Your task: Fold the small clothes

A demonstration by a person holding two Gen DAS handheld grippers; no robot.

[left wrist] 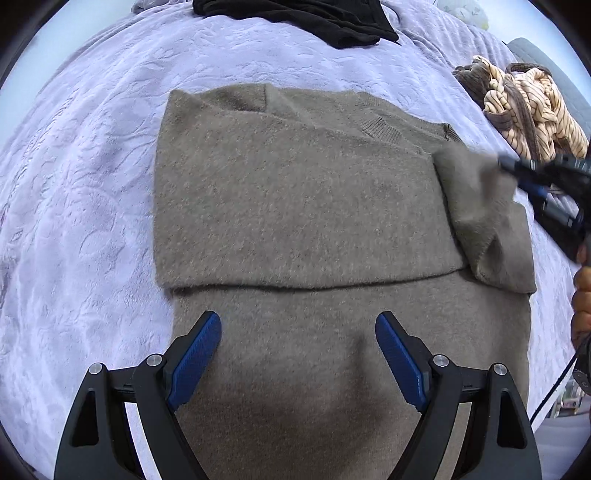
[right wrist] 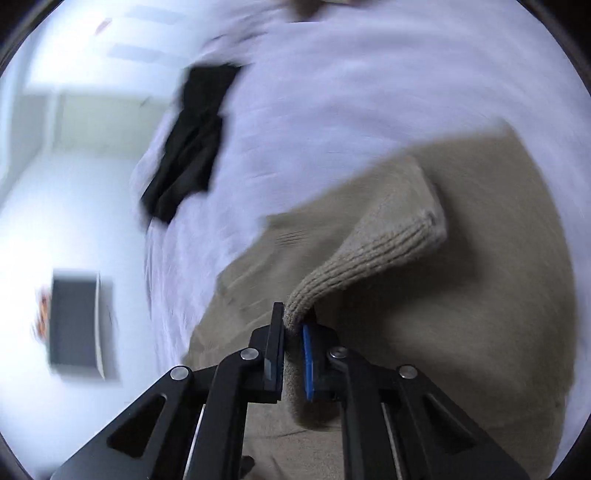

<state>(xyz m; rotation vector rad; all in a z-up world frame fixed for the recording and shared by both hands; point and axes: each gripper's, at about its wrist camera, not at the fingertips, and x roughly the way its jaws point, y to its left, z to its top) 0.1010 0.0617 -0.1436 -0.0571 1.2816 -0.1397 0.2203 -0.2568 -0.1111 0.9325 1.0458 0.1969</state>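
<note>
A taupe knit sweater (left wrist: 295,206) lies flat on the lavender bedspread (left wrist: 81,184), with one sleeve folded across its body. My left gripper (left wrist: 298,325) is open just above the sweater's near part, its blue pads wide apart and empty. My right gripper (left wrist: 517,173) comes in from the right edge, blurred, shut on the other sleeve (left wrist: 476,206). In the right wrist view the right gripper (right wrist: 293,325) pinches the sleeve's ribbed cuff (right wrist: 369,258) and holds it lifted over the sweater (right wrist: 480,295).
A black garment (left wrist: 295,18) lies at the far edge of the bed, also in the right wrist view (right wrist: 192,140). A striped cream and brown garment (left wrist: 524,107) is heaped at the far right. A dark box (right wrist: 75,325) sits on the floor beside the bed.
</note>
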